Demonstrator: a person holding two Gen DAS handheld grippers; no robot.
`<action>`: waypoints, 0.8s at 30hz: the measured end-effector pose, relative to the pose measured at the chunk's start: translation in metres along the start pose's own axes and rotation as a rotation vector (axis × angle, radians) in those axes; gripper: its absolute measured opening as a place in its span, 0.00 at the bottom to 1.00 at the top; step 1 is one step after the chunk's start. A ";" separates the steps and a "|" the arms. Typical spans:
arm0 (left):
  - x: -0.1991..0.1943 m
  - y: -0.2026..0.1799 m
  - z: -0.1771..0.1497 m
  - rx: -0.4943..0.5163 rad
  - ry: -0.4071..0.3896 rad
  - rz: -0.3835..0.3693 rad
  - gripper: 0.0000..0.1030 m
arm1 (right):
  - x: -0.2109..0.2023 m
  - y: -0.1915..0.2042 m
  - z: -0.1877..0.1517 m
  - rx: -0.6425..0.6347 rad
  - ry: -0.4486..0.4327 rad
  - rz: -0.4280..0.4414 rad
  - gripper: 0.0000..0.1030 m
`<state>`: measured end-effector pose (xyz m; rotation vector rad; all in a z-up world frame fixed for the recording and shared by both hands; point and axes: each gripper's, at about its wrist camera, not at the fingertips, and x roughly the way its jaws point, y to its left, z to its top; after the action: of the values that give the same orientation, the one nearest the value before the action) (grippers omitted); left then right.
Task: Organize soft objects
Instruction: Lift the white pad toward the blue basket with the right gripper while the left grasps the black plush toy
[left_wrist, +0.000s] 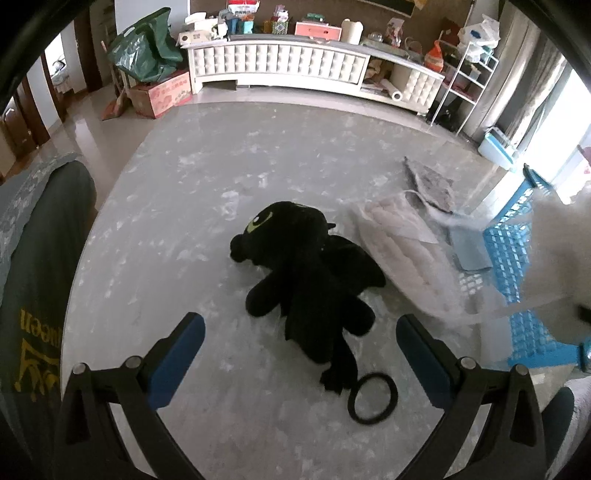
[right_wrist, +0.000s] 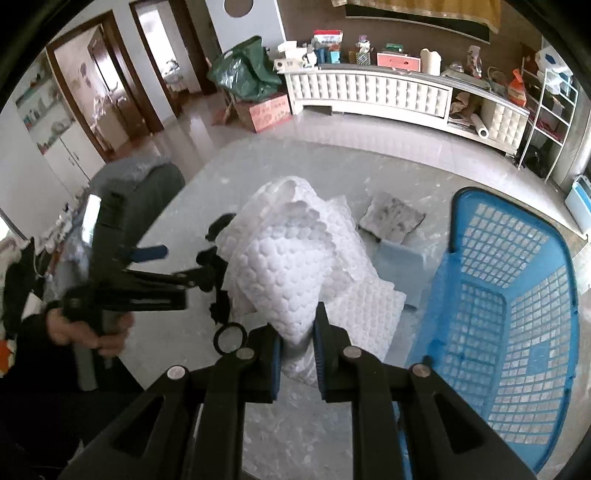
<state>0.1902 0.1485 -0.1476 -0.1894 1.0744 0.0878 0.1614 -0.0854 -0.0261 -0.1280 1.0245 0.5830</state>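
Observation:
A black plush dragon (left_wrist: 306, 273) lies on the grey marble table (left_wrist: 184, 184), just ahead of my left gripper (left_wrist: 300, 343), which is open and empty. My right gripper (right_wrist: 297, 341) is shut on a white bubble-wrap sheet (right_wrist: 284, 266) and holds it lifted above the table, left of the blue basket (right_wrist: 517, 314). In the left wrist view the bubble wrap (left_wrist: 406, 254) trails at the right beside the basket (left_wrist: 513, 258). The left gripper (right_wrist: 147, 273) also shows in the right wrist view, with the dragon mostly hidden behind the wrap.
A black ring (left_wrist: 372, 397) lies by the dragon's tail. A grey patterned cloth (right_wrist: 393, 218) and a light blue folded cloth (right_wrist: 400, 264) lie on the table behind the wrap. A dark green chair (left_wrist: 44, 258) stands at the left edge.

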 end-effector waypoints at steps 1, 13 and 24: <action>0.004 0.000 0.001 0.000 0.007 0.005 1.00 | -0.004 -0.004 0.003 0.007 -0.009 0.000 0.13; 0.054 0.002 0.019 -0.057 0.066 0.047 1.00 | -0.040 -0.032 0.008 0.050 -0.098 -0.028 0.14; 0.083 -0.003 0.023 -0.036 0.092 0.087 1.00 | -0.042 -0.053 -0.010 0.118 -0.131 -0.144 0.14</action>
<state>0.2500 0.1480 -0.2102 -0.1808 1.1729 0.1781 0.1650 -0.1502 -0.0056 -0.0586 0.9119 0.3938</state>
